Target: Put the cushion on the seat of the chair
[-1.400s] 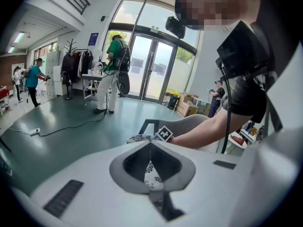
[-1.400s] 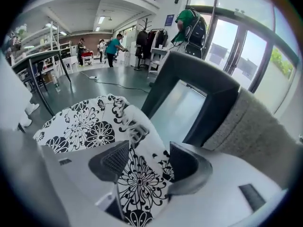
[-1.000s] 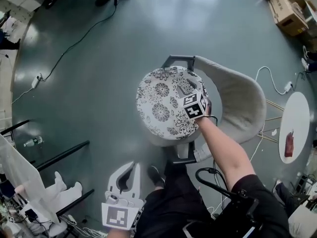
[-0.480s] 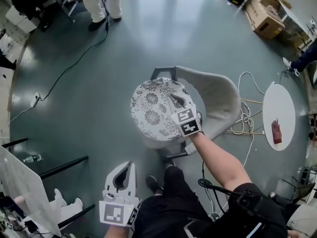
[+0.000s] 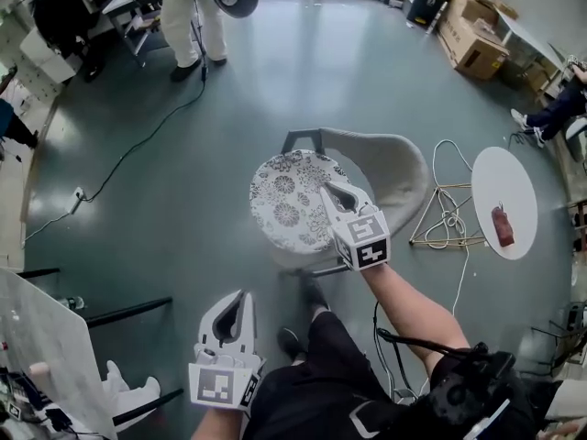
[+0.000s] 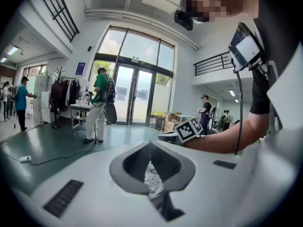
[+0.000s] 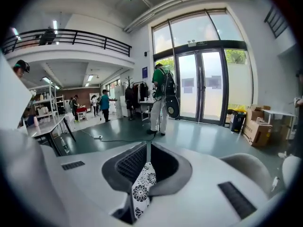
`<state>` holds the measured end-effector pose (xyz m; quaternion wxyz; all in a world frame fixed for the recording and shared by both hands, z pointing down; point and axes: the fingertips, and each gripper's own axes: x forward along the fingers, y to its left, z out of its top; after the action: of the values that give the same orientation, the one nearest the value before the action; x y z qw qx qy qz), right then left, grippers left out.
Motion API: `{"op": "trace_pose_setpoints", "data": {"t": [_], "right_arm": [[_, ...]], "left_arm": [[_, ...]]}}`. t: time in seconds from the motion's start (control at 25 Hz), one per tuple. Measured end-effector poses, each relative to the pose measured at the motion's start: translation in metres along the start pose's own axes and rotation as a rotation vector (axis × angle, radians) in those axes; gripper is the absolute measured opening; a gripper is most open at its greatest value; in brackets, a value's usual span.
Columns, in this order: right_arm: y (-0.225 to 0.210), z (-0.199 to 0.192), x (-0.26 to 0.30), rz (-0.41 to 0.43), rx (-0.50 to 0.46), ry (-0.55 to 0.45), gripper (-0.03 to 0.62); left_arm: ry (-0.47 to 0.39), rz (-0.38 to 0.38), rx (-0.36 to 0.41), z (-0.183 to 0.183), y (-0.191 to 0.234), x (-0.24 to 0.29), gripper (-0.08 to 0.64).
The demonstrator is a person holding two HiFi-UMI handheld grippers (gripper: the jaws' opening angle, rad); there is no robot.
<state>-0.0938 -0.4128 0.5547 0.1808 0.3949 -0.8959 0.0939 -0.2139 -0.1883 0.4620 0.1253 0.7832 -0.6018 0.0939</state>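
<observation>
The round cushion (image 5: 289,200), white with a dark flower print, lies flat on the seat of the grey shell chair (image 5: 399,177). My right gripper (image 5: 327,188) hovers above the cushion's right edge, apart from it. Its jaws have just been closing and now stand shut with nothing between them. In the right gripper view the cushion (image 7: 142,188) only shows below, through the slot behind the tips (image 7: 147,145). My left gripper (image 5: 242,296) is shut and empty, near my leg, well short of the chair. In the left gripper view a strip of cushion (image 6: 154,181) shows through its slot.
A white round side table (image 5: 504,200) with a red object (image 5: 501,225) stands right of the chair, with a wire frame and cables (image 5: 449,214) between them. A cable (image 5: 138,145) runs over the floor at left. A person (image 5: 188,16) stands far off; boxes (image 5: 472,49) at top right.
My right gripper has lifted off the cushion and shut its jaws; the cushion stays on the seat. The left gripper has risen a little. The whole view has pulled back from the chair.
</observation>
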Motion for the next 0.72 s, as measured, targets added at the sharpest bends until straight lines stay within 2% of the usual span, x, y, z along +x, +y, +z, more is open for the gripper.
{"op": "trace_pose_setpoints", "data": {"t": [0.32, 0.52, 0.72], "right_arm": [[0.033, 0.05, -0.083, -0.005, 0.041, -0.124, 0.032], [0.044, 0.069, -0.134, -0.016, 0.035, -0.161, 0.031], [0.058, 0.093, -0.184, -0.017, 0.022, -0.215, 0.029]], "left_arm": [[-0.053, -0.008, 0.011, 0.012, -0.006, -0.05, 0.009], [-0.118, -0.037, -0.01, 0.033, -0.013, -0.068, 0.008], [-0.161, -0.073, 0.005, 0.059, -0.026, -0.079, 0.008]]}}
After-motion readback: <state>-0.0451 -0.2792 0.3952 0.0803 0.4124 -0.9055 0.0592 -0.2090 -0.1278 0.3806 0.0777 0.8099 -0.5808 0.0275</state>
